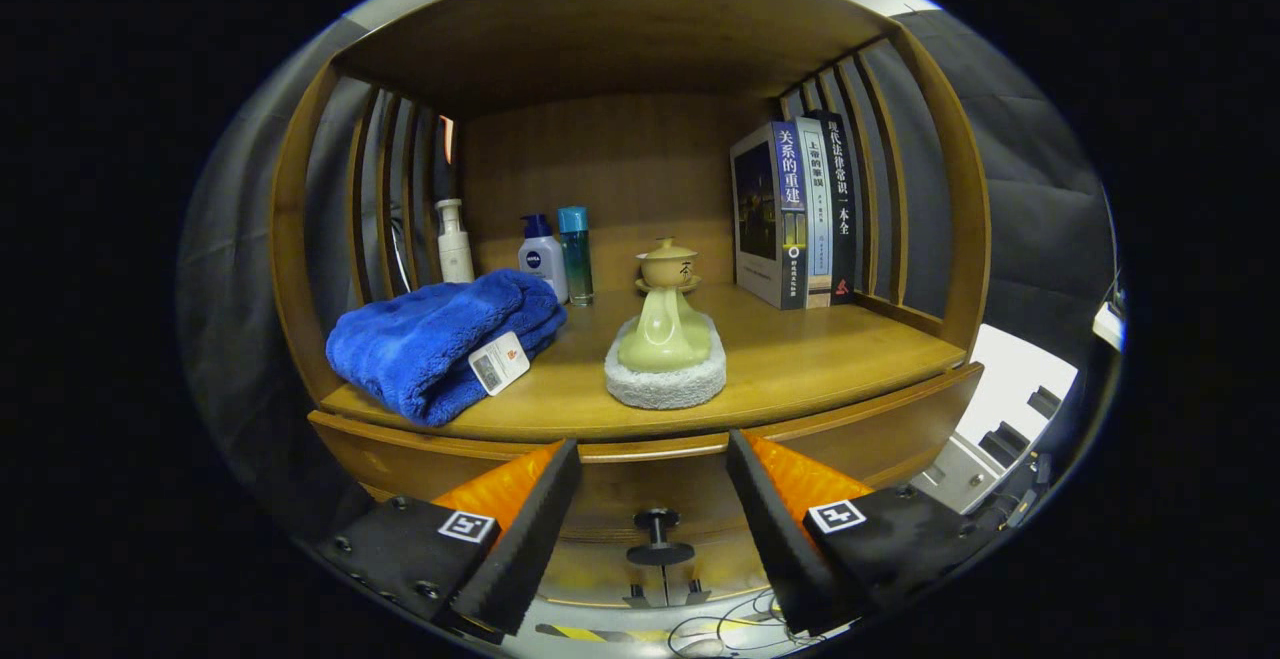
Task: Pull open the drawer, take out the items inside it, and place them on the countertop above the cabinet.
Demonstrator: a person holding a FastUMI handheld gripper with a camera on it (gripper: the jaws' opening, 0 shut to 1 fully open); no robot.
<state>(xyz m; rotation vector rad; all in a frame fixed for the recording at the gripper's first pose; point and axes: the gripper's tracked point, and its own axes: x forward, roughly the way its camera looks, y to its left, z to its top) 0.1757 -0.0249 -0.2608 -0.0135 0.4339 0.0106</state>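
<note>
The drawer (655, 499) is sitting between the two fingers of the gripper (655, 524), its front flush with the cabinet face, and its dark knob (657, 537) is standing in the gap between them, touching neither. The jaws are standing wide apart and are gripping nothing. With the drawer shut, its contents are lying out of sight.

Beyond the fingertips, the countertop (800, 369) is carrying a folded blue towel (440, 339) ahead of the left finger, and a pale ceramic figure on a white base (667, 354) straight ahead, a small lidded cup (668, 264) behind it. Judged from this, the scene is fitting two stages equally: a drawer holding items and waiting to be pulled, or a drawer emptied and closed again with its items lying above.

Readable writing: a white pump bottle (541, 257) is showing "NIVEA"; a teal bottle (575, 254) and a white spray bottle (455, 239) are showing nothing legible. The books (795, 214) beyond the right finger are bearing Chinese spine titles. The towel's tag (498, 362) is too small to read.
</note>
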